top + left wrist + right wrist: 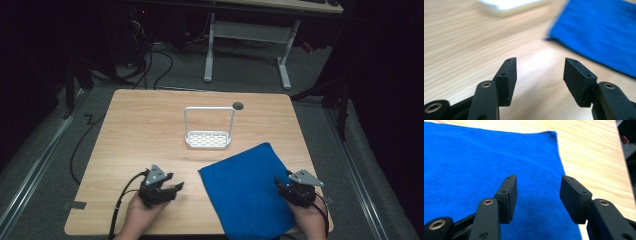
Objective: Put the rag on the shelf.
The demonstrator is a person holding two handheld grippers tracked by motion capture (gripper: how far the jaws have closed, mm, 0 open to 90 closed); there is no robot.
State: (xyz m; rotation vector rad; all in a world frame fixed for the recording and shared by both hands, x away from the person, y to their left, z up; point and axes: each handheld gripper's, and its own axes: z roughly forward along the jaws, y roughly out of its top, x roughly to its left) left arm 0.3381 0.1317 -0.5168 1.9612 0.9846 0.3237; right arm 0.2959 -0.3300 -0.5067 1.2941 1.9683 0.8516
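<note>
The right gripper (286,186) is held spread and empty over the near right edge of the one blue cloth (245,187), whose long axis runs away from the person. The left gripper (175,187), also spread, is kept left of the cloth; one white rack (208,139) stands beyond it.
</note>
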